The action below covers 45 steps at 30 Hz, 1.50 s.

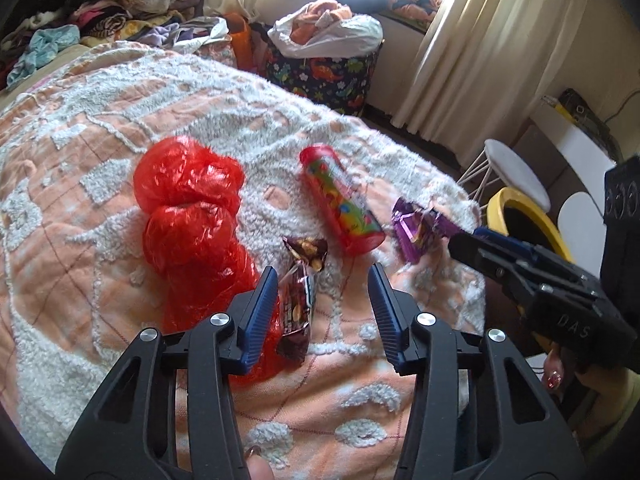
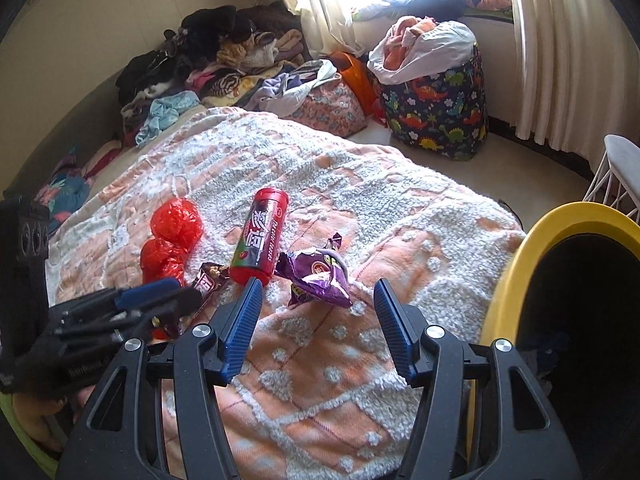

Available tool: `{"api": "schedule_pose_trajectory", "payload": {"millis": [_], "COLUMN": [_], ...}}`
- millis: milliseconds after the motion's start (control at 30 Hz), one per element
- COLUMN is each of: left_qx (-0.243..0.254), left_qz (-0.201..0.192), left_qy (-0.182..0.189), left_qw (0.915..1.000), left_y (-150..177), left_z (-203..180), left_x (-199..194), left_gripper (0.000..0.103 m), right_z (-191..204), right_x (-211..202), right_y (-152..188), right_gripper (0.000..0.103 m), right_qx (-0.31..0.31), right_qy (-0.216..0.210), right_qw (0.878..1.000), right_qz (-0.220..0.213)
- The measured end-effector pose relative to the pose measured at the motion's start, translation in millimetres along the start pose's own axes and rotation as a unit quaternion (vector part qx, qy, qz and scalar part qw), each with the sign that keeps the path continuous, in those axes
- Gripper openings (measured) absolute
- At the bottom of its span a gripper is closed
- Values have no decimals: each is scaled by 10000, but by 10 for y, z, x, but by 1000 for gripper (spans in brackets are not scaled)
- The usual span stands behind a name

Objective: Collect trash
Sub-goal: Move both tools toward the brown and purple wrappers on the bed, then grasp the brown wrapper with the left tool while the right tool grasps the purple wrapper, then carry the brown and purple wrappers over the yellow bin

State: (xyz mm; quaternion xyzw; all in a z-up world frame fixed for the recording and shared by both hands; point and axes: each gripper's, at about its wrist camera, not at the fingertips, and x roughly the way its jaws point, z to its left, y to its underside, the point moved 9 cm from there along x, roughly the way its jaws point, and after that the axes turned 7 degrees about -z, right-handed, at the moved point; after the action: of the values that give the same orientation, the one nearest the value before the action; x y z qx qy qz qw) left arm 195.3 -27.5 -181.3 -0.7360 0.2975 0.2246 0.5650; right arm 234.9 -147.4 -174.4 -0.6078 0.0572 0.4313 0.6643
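Left wrist view puts your left claw (image 1: pixel 322 312) nearest, its jaws part open around the dark brown snack wrapper (image 1: pixel 300 300) on the bed (image 1: pixel 80 240); the left pad sits right at the wrapper's edge, the right pad stands clear, so nothing is gripped yet. At 10 o'clock lies the crumpled red plastic bag (image 1: pixel 192 224), at 1 o'clock the red candy tube (image 1: pixel 340 200), and at 2 o'clock the purple wrapper (image 1: pixel 412 232) that your right claw (image 2: pixel 316 320) is lined up on, jaws open and empty. The trash lies bunched near the bed's edge, probably because the yellow bin (image 2: pixel 516 280) stands at 3 o'clock just beside it.
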Motion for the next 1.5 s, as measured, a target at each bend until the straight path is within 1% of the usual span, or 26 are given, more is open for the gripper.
{"api": "schedule_pose_trajectory", "payload": {"millis": [67,167,200,233,333,500,667,800,1067,1500], "left_qx": [-37,-26,-20,-8,-16,6,78,36,130,369], "left_qz": [107,201,207,211,234,263,259,200,-145,-264], "left_qy": [-30,-69,-69,-75,-80,-178,-324,-221,141,686], "left_qw": [9999,9998,9998,9997,9997,9995,9991,9995,9997,9966], "left_y": [61,115,125,129,142,161,163,115,-93,-165], "left_z": [23,44,48,53,75,112,135,92,-221,-822], "left_x": [46,95,101,107,131,168,155,89,-122,-217], "left_gripper": [39,39,39,39,37,27,14,12,12,12], "right_z": [10,5,7,9,27,20,-24,-70,-237,-698], "right_x": [52,127,143,153,136,18,-144,-283,-551,-934], "right_y": [-7,-10,-15,-18,-33,-14,16,-3,-61,-111], "right_gripper": [54,47,40,37,32,32,31,31,31,31], "right_qx": [10,9,23,30,1,94,289,380,557,961], "right_qy": [6,37,21,5,-43,-112,-164,-192,-149,206], "right_qw": [10000,10000,10000,10000,10000,9998,9991,9983,9960,9893], "right_qz": [16,77,80,80,12,-132,-261,-407,-680,-1081]}}
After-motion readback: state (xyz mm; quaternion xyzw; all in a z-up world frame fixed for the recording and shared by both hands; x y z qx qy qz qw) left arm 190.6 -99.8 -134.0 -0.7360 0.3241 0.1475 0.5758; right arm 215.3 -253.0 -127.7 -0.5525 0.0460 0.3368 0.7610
